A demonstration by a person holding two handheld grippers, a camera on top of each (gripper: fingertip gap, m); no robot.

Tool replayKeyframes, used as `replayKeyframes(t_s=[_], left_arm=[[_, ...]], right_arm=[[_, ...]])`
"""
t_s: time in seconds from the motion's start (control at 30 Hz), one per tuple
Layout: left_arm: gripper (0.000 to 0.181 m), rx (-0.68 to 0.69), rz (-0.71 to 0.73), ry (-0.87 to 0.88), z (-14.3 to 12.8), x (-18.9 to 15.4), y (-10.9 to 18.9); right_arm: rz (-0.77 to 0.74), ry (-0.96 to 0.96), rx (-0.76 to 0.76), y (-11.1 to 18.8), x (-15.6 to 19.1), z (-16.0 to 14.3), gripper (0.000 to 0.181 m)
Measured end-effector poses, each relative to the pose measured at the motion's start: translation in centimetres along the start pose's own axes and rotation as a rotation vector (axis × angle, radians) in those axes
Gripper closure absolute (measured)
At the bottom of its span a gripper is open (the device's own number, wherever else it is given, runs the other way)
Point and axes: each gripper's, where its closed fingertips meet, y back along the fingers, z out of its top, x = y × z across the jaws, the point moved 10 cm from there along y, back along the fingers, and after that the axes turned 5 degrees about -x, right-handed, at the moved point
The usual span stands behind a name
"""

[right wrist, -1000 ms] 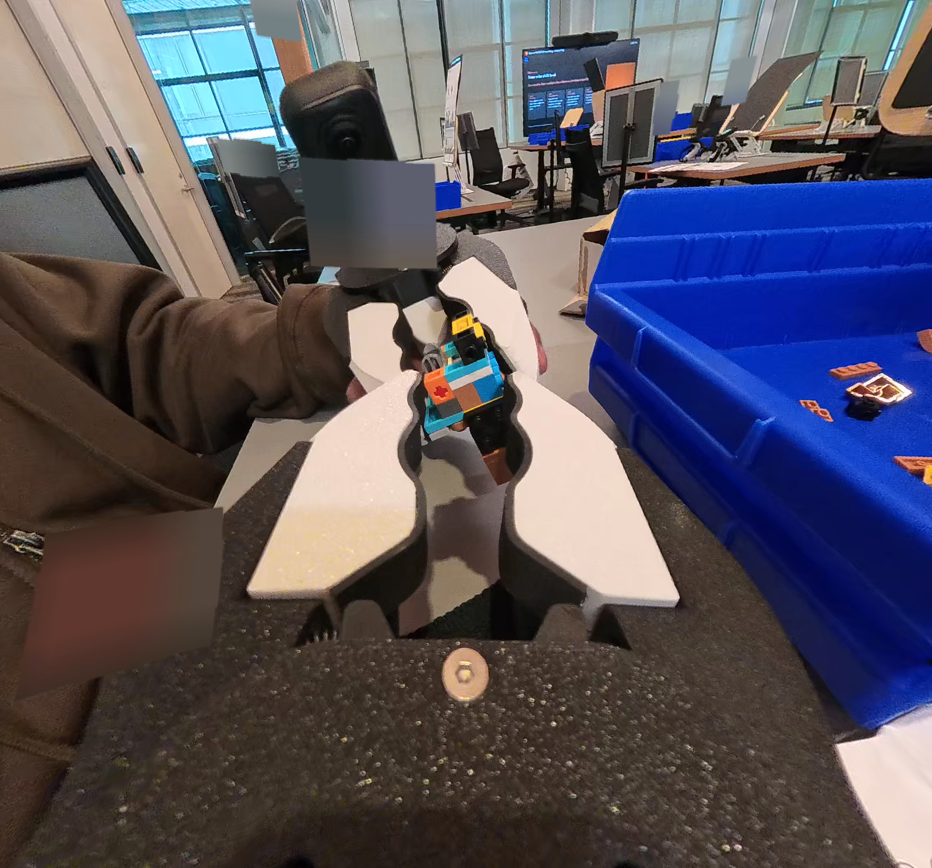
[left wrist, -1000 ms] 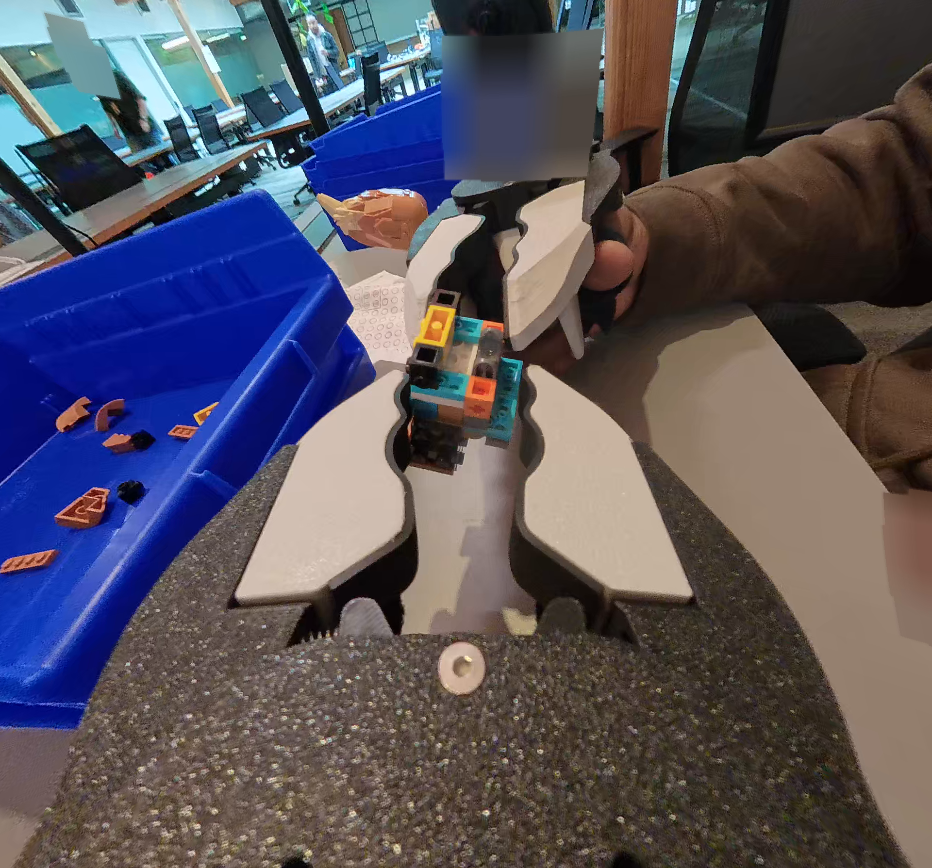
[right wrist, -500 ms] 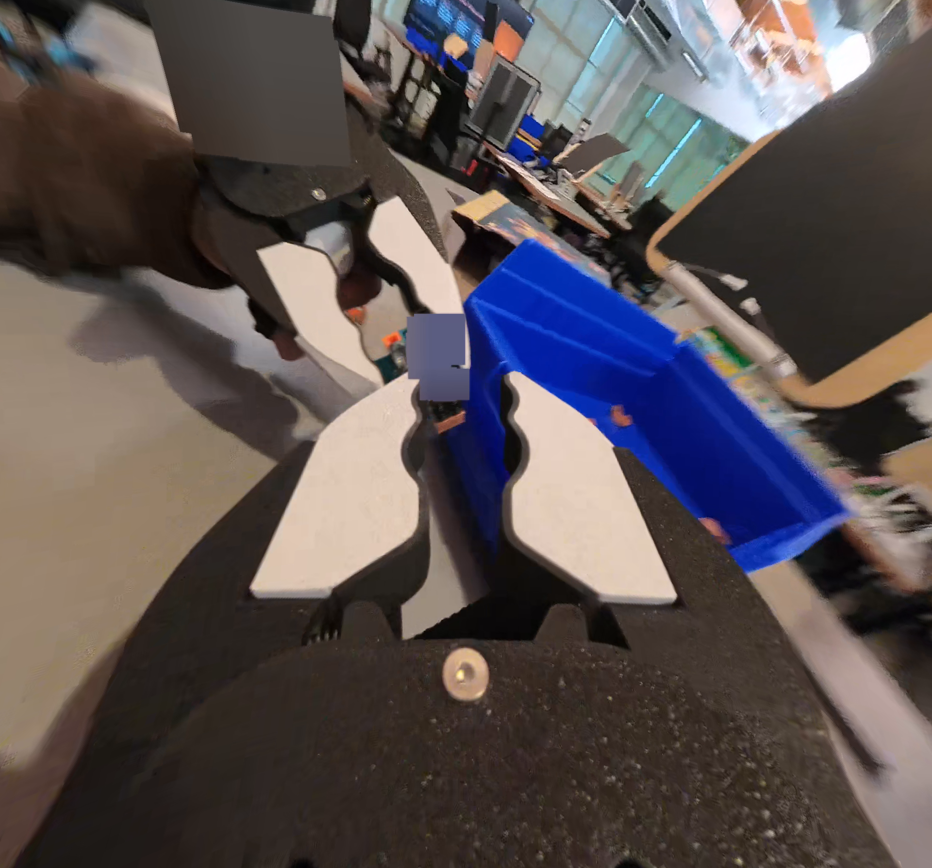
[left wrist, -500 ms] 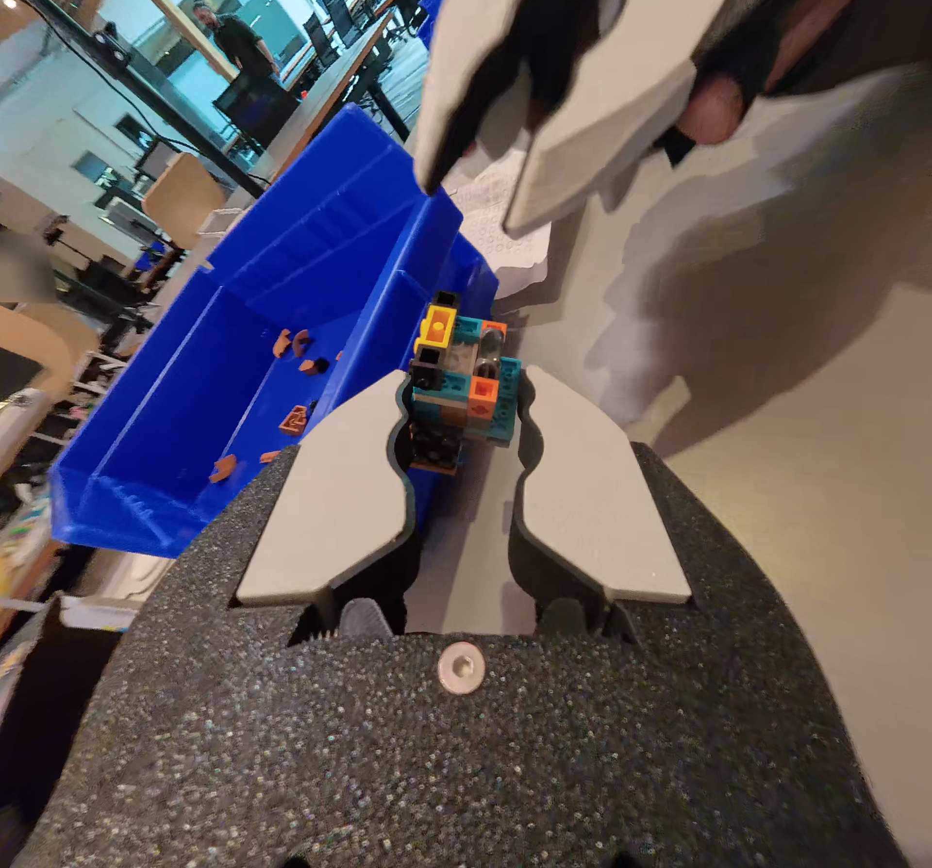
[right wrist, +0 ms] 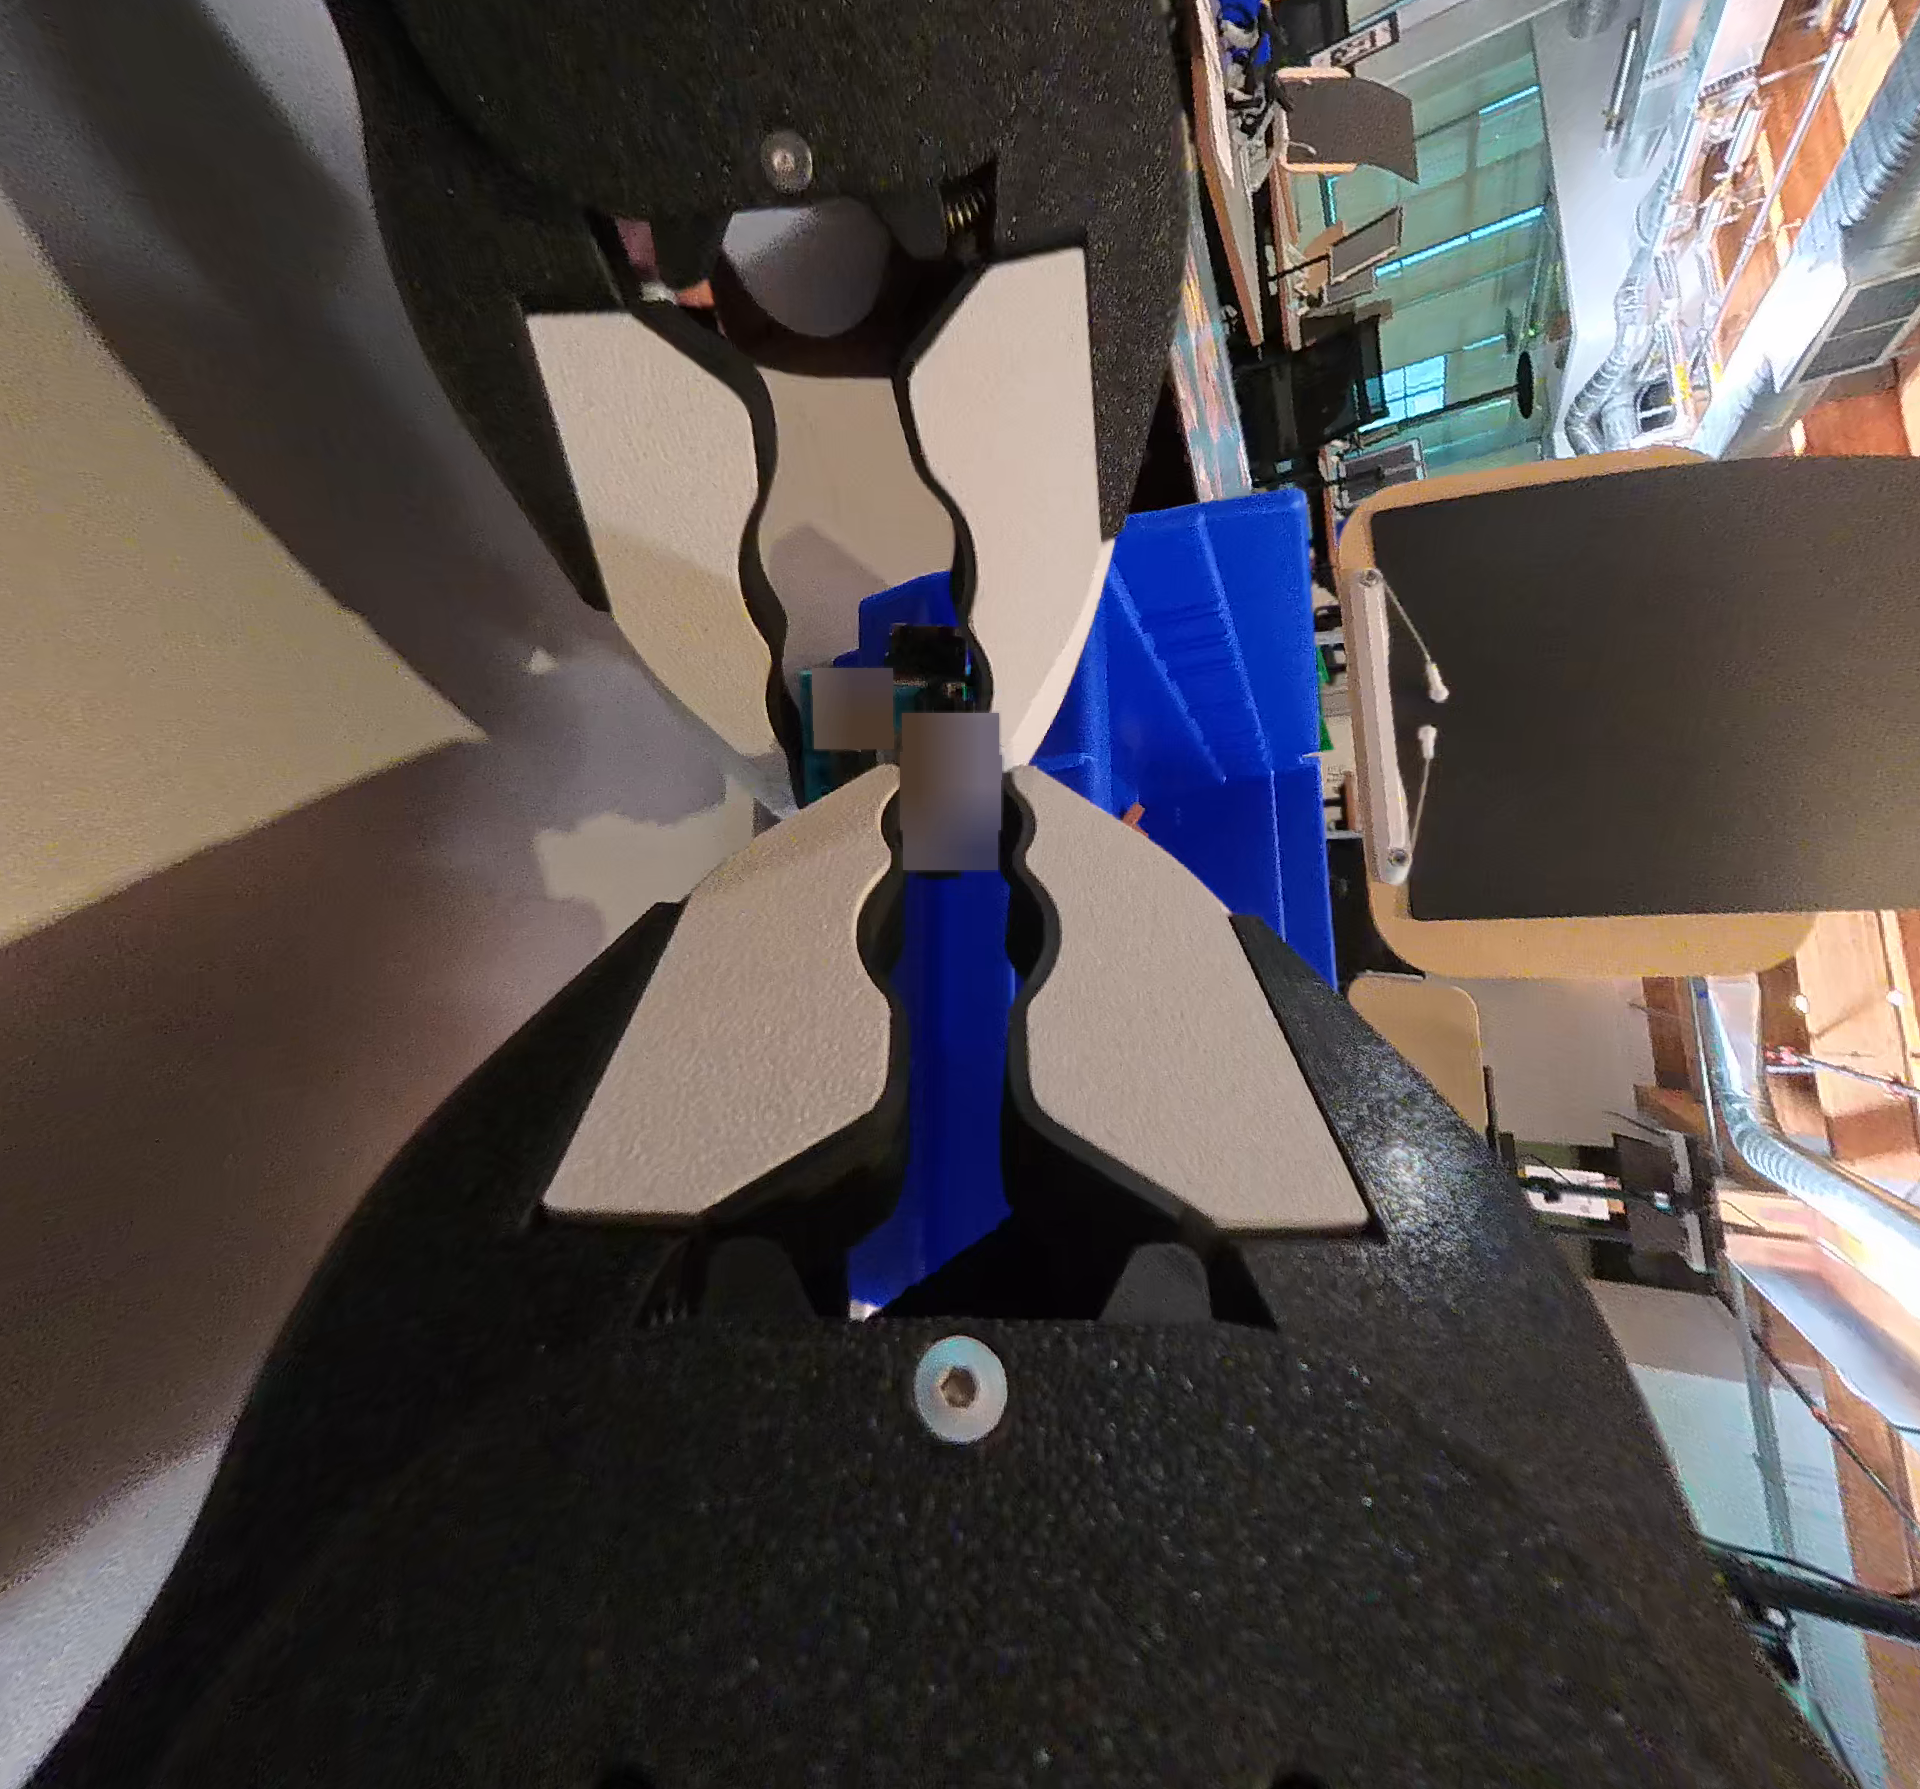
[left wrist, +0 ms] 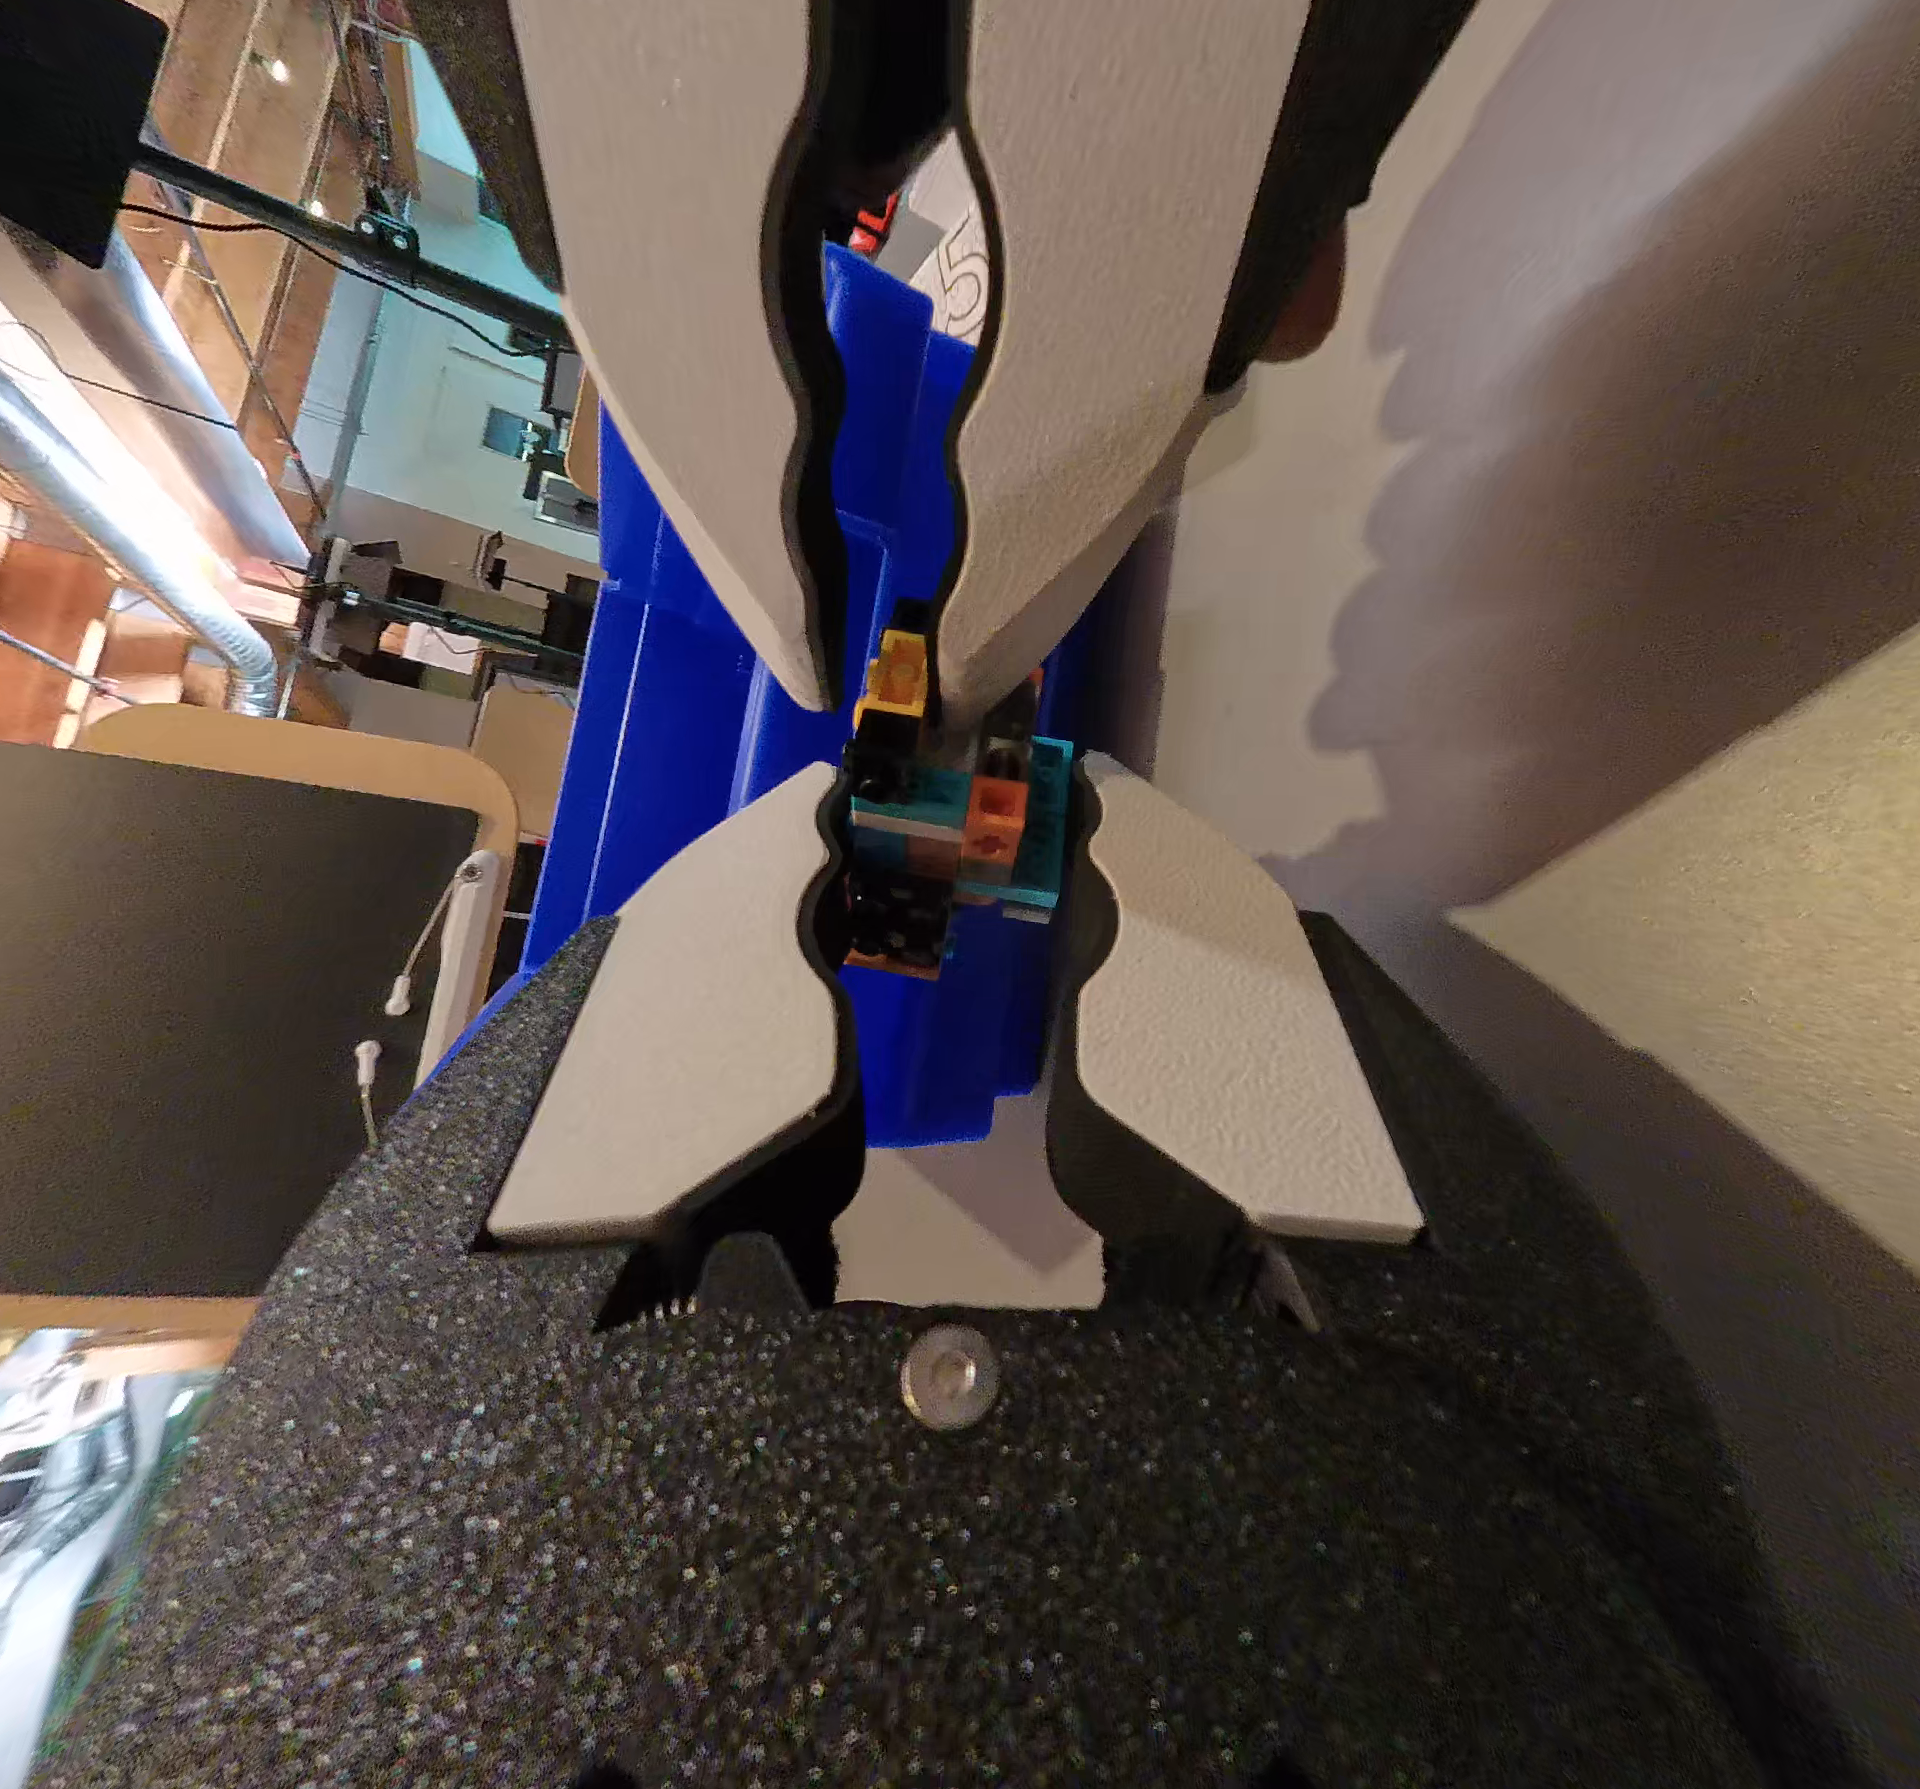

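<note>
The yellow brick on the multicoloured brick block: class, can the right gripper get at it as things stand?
Probably yes. The right gripper has its fingertips either side of the yellow brick, nothing between; the left gripper clamps the multicoloured brick block lower down.

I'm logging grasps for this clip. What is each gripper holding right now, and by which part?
The left gripper clamps the toy brick model by its teal and black lower body; the right gripper pinches its yellow top end.
</note>
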Motion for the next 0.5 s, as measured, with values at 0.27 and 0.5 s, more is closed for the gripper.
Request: replayKeyframes(t_s=[0.27, 0.5], left_arm=[[0.142, 0.078, 0.023, -0.140, 0.1, -0.8, -0.5], [0.143, 0.114, 0.117, -0.234, -0.4, -0.3, -0.4]], right_arm=[[-0.043, 0.073, 0.089, -0.7, 1.4, -0.2, 0.171], [0.135, -0.221, -0.078, 0.3, 1.2, -0.4, 0.171]])
